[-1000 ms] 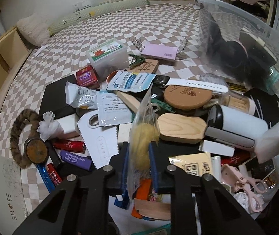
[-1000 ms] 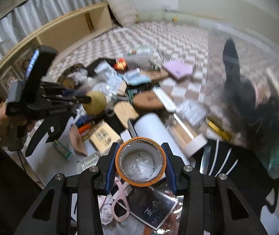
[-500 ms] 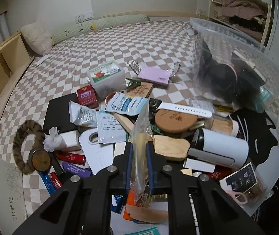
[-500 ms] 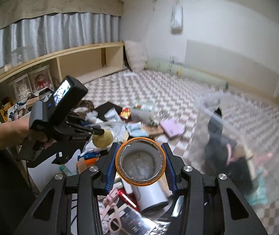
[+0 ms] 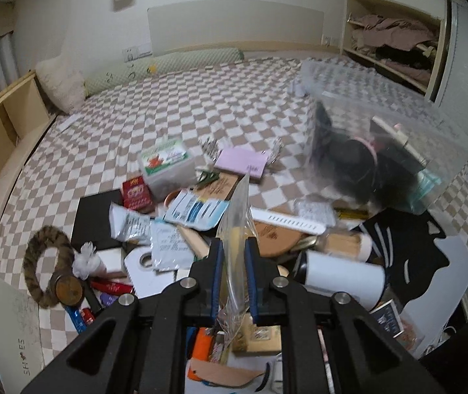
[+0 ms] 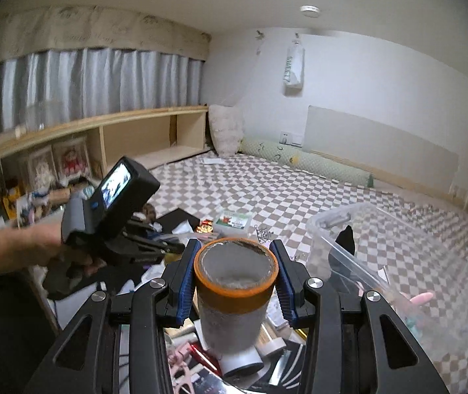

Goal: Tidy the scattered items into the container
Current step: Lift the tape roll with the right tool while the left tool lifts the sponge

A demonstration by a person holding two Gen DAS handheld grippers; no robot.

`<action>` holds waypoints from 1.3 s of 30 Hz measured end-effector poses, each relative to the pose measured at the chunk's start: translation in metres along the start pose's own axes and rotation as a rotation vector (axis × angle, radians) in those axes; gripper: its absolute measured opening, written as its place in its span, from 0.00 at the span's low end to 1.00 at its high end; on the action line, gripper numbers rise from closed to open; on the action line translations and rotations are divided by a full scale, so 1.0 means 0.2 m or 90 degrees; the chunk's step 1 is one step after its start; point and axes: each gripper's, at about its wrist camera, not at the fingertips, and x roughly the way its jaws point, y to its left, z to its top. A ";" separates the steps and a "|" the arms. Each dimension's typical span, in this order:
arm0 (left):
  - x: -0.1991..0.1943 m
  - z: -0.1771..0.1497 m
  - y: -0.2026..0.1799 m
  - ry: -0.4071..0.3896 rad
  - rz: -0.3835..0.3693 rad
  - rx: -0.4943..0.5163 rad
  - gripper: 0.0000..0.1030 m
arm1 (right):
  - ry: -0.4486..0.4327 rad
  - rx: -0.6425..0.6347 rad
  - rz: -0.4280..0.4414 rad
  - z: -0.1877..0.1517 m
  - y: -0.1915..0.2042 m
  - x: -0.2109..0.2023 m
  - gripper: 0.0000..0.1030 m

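Note:
My left gripper (image 5: pixel 234 256) is shut on a clear plastic zip bag (image 5: pixel 238 220) that stands up between its blue pads, lifted above the pile of scattered items (image 5: pixel 181 229). My right gripper (image 6: pixel 235 269) is shut on a grey cup with an orange rim (image 6: pixel 235 292), held upright above the clutter. The clear plastic container (image 5: pixel 381 124) sits right of the pile with dark items inside; in the right wrist view the container (image 6: pixel 365 243) lies ahead to the right. The left gripper (image 6: pixel 155 249) and the hand holding it appear at left in that view.
On the checkered mat lie a white cylinder (image 5: pixel 342 279), a wooden disc (image 5: pixel 276 236), a white strap (image 5: pixel 286 220), a lidded box (image 5: pixel 165 167), a pink pad (image 5: pixel 242 164), a furry ring (image 5: pixel 47 262) and a black striped cloth (image 5: pixel 408 256). Low wooden shelves (image 6: pixel 135 141) run along the left.
Both grippers have risen with their loads; the views tilted up toward the room. The left pads closed tighter on the bag, and the yellow ball in it dropped out of sight.

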 end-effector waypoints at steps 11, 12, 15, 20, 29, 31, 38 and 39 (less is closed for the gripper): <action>-0.12 0.16 -0.20 -0.051 -0.037 0.012 0.13 | -0.019 0.229 0.020 0.09 -0.38 -0.03 0.42; -0.13 0.18 -0.21 -0.055 -0.041 0.014 0.13 | -0.024 0.240 0.011 0.09 -0.41 -0.04 0.42; -0.16 0.21 -0.27 -0.063 -0.052 0.020 0.10 | -0.033 0.266 -0.018 0.12 -0.50 -0.05 0.42; -0.20 0.26 -0.37 -0.075 -0.075 0.029 0.09 | -0.055 0.286 -0.089 0.14 -0.65 -0.10 0.42; -0.25 0.33 -0.46 -0.091 -0.105 0.033 0.08 | -0.077 0.330 -0.202 0.12 -0.86 -0.14 0.42; -0.26 0.35 -0.48 -0.101 -0.109 0.036 0.08 | -0.081 0.339 -0.225 0.11 -0.90 -0.15 0.42; -0.29 0.45 -0.56 -0.135 -0.089 0.070 0.08 | -0.070 0.364 -0.294 0.05 -1.04 -0.15 0.42; -0.29 0.47 -0.58 -0.142 -0.086 0.078 0.08 | -0.065 0.365 -0.303 0.04 -1.06 -0.15 0.42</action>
